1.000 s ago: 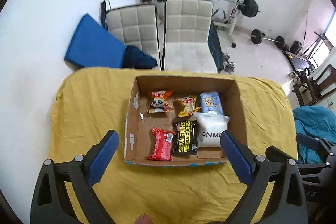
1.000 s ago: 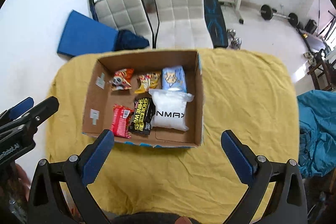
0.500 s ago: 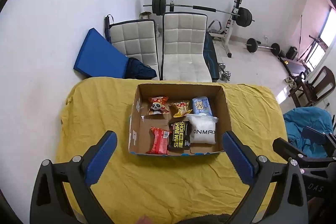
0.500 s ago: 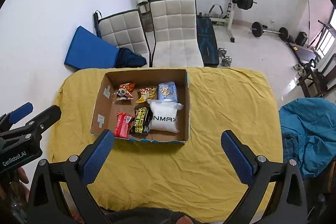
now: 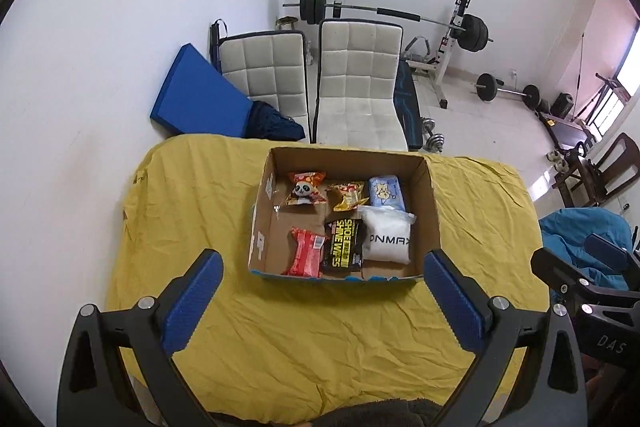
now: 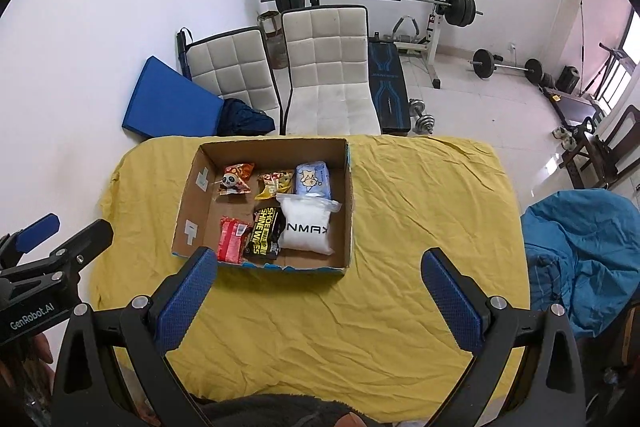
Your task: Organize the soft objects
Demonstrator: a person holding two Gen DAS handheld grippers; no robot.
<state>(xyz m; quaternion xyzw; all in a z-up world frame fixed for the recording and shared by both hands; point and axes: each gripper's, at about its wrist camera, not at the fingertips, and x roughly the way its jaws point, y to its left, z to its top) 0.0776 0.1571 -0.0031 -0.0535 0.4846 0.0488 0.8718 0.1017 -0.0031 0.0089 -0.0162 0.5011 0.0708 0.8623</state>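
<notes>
The left gripper (image 5: 320, 291), black-framed with blue textured pads, is spread wide and holds nothing; it hangs above the near part of a table covered in a wrinkled yellow cloth (image 5: 304, 347), touching neither cloth nor box. The right gripper (image 6: 320, 287) is of the same build, equally wide apart and empty, poised over the same cloth a little to the right.

Beyond both sits an open brown cardboard box (image 5: 432, 211) on the cloth, holding six soft packets. In the near row lie a red crinkled snack wrapper (image 5: 306, 257), a black pouch with yellow "SHOE SHINE WIPES" lettering (image 5: 344, 245) just beside it, and a white plastic bag printed with dark letters (image 5: 387, 237) against the right wall. In the far row lie an orange panda-print packet (image 5: 305, 189), a yellow-and-red snack packet (image 5: 349, 195) and a pale blue tissue pack (image 5: 385, 191).

Past the table stand two white quilted chairs (image 5: 360, 83), a blue mat (image 5: 196, 99) against the wall, and a barbell rack (image 5: 400, 13).
</notes>
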